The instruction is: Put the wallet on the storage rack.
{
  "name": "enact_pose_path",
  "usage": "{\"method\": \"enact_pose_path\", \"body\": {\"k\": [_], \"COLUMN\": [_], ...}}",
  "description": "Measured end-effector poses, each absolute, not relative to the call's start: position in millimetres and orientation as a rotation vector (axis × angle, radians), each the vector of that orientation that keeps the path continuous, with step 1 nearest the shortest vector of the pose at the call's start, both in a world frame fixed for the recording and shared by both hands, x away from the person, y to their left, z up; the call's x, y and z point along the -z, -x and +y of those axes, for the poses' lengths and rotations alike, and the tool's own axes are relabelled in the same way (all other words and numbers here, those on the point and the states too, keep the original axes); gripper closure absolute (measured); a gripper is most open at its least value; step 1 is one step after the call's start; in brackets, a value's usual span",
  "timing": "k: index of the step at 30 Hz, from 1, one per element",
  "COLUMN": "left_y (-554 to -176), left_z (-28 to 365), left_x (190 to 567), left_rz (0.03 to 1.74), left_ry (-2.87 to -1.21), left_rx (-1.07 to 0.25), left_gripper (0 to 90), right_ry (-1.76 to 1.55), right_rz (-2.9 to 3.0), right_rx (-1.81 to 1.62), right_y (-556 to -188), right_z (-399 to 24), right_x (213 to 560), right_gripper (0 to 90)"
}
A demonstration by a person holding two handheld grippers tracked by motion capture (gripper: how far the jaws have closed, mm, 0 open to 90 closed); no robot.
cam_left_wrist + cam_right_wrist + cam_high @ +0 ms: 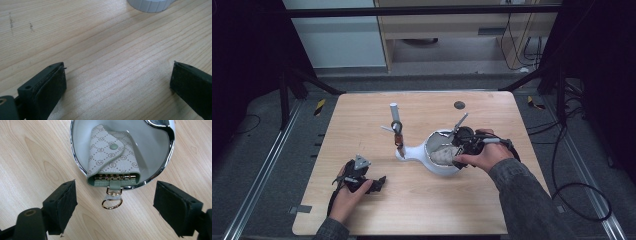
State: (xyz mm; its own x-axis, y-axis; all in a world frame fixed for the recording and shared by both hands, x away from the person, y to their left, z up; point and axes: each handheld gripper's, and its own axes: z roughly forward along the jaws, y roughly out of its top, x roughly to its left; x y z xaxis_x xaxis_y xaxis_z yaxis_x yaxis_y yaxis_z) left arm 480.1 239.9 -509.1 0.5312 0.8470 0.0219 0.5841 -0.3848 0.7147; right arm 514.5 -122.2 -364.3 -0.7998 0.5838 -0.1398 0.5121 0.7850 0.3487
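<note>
- Looks like the key case [112,162] has been set into the white bowl [80,142] and this is the letting-go / backing-off bit. My read, anyway.
- Right gripper [115,202] has its jaws apart with nothing pinched. The case sits just ahead of the gap, roughly centred between the two pads, touching neither.
- The case lies tilted in the bowl, snap flap up, with its near end propped on the chrome rim. The green tab and gold ring [112,203] hang over the rim onto the table [30,157], right in the mouth of the jaws.
- Left gripper [117,77] is parked on the wood with jaws wide open and empty. A bit of the white bowl base [150,5] shows well ahead of it.
- Next move, I'd guess: pull the right one straight back without closing, so that ring doesn't snag on a pad.
- Room: bare table on either side of the right jaws, so backing out is easy. The bowl rim is the close edge, just ahead of the tips.
- In the high view a small stand with an upright post [394,112] sits beyond the bowl's far side from the right hand [484,152], well out of its way.
</note>
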Motion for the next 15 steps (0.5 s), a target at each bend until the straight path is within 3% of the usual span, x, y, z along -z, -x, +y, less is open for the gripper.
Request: {"method": "enact_pose_path", "body": {"k": [15], "left_y": [-480], "left_z": [240], "left_x": [509], "left_rz": [1.155], "left_ry": [-2.113], "left_rx": [-0.513], "left_gripper": [0.0], "right_ry": [-0.900], "right_rz": [2.660], "right_rx": [-0.521], "right_y": [-509], "right_z": [-147], "right_x": [363], "right_gripper": [9.8]}}
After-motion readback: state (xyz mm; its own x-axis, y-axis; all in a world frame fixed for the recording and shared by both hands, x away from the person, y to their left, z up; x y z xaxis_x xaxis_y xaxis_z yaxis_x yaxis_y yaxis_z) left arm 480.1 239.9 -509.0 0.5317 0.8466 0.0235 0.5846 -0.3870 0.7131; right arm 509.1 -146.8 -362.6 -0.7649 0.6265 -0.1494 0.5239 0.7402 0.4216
